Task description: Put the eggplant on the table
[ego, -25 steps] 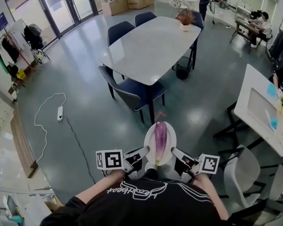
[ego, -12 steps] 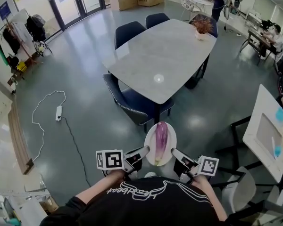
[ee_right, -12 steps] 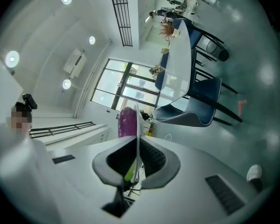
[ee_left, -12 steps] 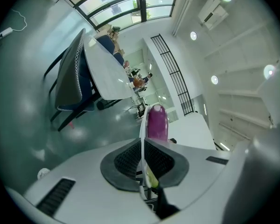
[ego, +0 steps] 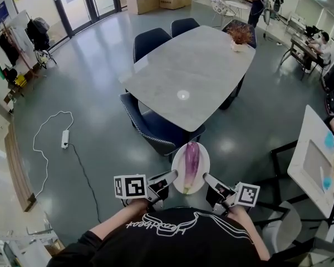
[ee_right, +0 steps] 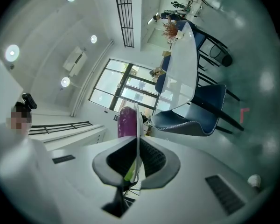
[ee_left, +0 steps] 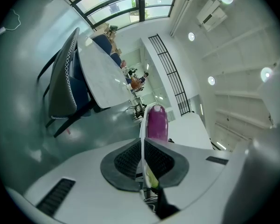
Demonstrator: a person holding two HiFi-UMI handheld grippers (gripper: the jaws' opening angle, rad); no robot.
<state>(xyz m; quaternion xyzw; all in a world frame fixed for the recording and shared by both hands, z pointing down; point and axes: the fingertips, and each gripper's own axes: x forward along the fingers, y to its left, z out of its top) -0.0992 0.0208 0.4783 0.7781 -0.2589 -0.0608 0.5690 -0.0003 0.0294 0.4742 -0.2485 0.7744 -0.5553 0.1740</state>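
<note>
Pinching opposite rims of the white plate (ego: 178,163) with the left tool (ego: 173,174) and right tool (ego: 207,177), both narrowed onto it. Holding the purple eggplant (ego: 191,159) lengthwise on that plate in mid-air, short of the grey counter (ego: 189,71).

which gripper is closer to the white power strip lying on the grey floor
Left. The left gripper clamps the round white plate's left rim, on the white power strip's side; the right gripper clamps the opposite rim, farther away.
</note>
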